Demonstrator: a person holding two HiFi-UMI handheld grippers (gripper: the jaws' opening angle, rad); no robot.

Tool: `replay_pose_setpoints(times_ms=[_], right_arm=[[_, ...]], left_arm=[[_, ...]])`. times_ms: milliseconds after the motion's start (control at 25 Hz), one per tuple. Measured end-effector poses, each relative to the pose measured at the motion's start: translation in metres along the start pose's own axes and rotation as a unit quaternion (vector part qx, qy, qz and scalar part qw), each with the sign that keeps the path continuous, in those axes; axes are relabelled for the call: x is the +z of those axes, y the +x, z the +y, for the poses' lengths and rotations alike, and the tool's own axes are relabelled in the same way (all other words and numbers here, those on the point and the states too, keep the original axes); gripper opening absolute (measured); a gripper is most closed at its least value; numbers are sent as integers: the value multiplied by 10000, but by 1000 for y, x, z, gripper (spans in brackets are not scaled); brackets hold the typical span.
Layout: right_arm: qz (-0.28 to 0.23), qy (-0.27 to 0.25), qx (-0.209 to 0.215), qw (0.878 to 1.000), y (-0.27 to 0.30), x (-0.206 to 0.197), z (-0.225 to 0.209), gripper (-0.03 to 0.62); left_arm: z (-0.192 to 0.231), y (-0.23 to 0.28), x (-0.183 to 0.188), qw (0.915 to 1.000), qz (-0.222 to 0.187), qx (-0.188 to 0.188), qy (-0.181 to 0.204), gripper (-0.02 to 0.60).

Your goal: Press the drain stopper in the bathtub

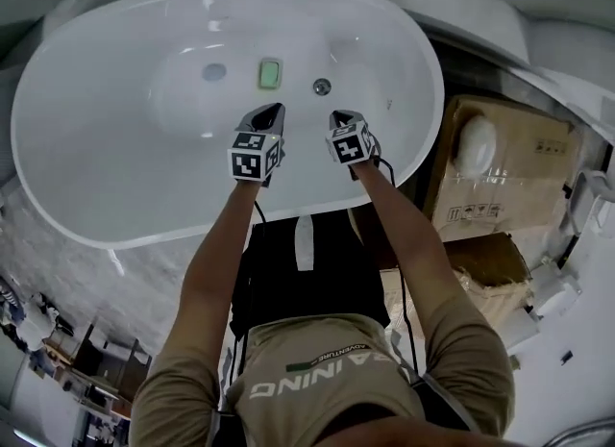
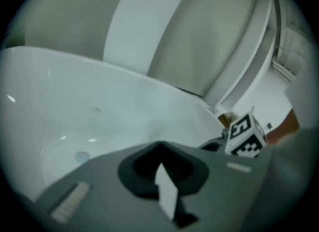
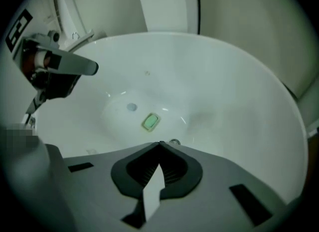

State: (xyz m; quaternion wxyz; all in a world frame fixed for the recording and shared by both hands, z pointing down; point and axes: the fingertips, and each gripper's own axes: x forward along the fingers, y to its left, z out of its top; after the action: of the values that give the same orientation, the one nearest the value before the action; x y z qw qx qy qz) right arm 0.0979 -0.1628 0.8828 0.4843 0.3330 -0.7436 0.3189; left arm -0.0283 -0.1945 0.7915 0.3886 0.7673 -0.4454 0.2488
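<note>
The white oval bathtub (image 1: 115, 176) is the largest thing here, and every place below is given from it. Outside its right rim stand cardboard boxes (image 1: 509, 181), well apart from the work. The person leans over the near rim with both forearms (image 1: 219, 248) stretched out, so that the two tools hang above the inside of the tub, close to its near wall.

The left gripper (image 1: 275, 110) and the right gripper (image 1: 337, 116) are side by side with a small gap between them, both pointing down toward the tub floor. In each gripper view the jaws are brought together to a closed tip and nothing stands between them. I think this is on purpose: a closed tip makes one firm point for pushing.

On the tub floor, about in the middle, lies a small green pad (image 1: 270, 74); I cannot tell what it is. The drain stopper (image 1: 213, 72), a flat grey disc, sits on the floor just left of the pad, far from both tips. A small chrome fitting (image 1: 322, 86) is on the near wall, right of the pad; it is probably the overflow.

The press is not yet begun. The left gripper seems the nearer one to go down to the disc.
</note>
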Motion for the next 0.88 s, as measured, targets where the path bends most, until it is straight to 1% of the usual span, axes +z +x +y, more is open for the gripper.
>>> replay_pose_setpoints(times_ms=[40,120,280,440,560,680,760,880], right_arm=[[-192,147,7,9997,-17,10,5,9],[-524,270,22,9983,-49,28,15,9],[-947,370,93,9948,-120,43,38,9],[-1321,289,81,9908,-187,65,62,9],[-1550,217,96,9876,-233,82,73,9],[-1767,234,82,9839,-273,95,83,9],[-2031,313,60,9786,-299,110,86,9],[-2404,362,-82,9700,-336,125,92,9]], left_arm=[[-4,-11,11,10000,-94,17,19,2],[-15,-31,33,9995,-301,41,27,2],[-51,-74,65,9985,-528,-1,112,2],[-72,-126,104,9961,-814,-50,322,2],[-85,-163,129,9936,-1105,-27,252,2],[-98,-197,143,9907,-1343,-36,206,2],[-106,-217,155,9883,-1498,-61,297,2],[-120,-248,170,9836,-1704,-138,572,2]])
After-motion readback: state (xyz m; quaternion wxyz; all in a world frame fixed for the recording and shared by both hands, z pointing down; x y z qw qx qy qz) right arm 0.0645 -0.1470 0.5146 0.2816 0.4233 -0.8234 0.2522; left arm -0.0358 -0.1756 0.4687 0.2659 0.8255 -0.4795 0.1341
